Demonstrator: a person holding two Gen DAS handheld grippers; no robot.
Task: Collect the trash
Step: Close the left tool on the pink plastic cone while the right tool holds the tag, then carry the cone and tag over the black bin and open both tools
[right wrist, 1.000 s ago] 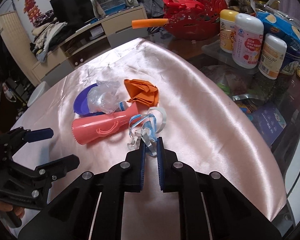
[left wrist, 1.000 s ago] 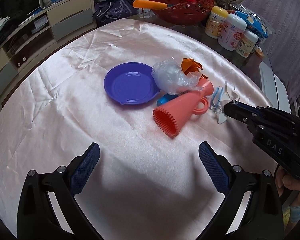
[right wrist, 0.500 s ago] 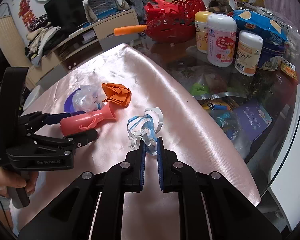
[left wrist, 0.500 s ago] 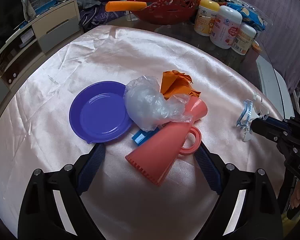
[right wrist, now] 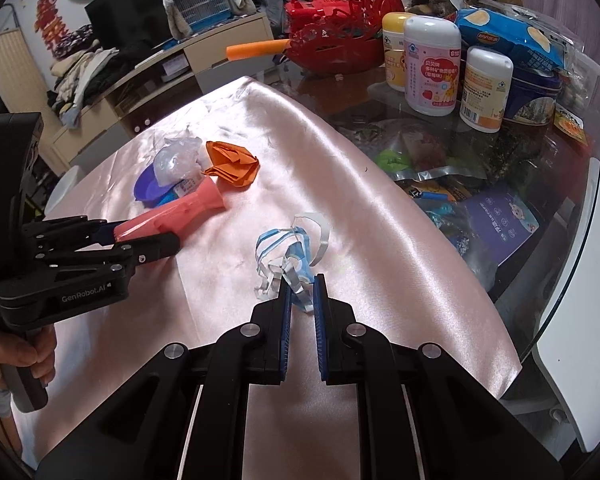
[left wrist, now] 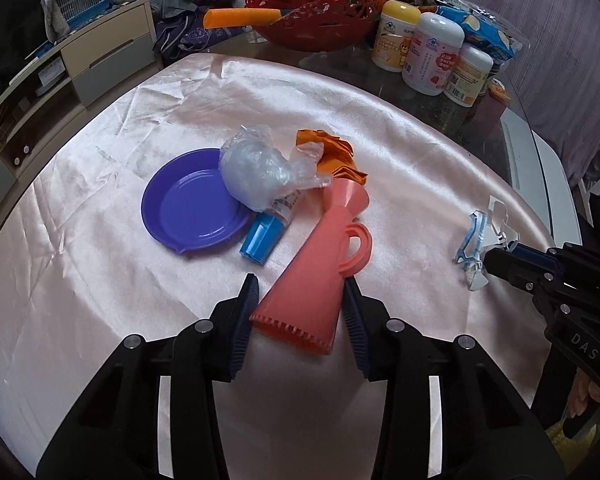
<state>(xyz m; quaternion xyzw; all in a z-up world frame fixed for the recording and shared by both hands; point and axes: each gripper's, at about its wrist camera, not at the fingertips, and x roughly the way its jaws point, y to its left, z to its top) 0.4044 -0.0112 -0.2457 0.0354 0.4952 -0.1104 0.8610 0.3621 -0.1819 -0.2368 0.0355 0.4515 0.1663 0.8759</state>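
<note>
On a pink satin cloth (left wrist: 100, 240) in a cluttered room, the left gripper (left wrist: 300, 300) is closing around the coral cone (left wrist: 312, 280), while the right gripper (right wrist: 300, 292) stays clamped on curled plastic strips (right wrist: 288, 248).

left gripper (left wrist: 300, 300) angled steeply down, jaws closing around the wide end of the coral cone-shaped funnel (left wrist: 324, 264), pads at its flanks. right gripper (right wrist: 302, 300) also tilted downward, jaws nearly together, pinching the blue-and-white strip tangle (right wrist: 288, 256). bare hand (right wrist: 28, 356) wrapped round the left handle.
</note>
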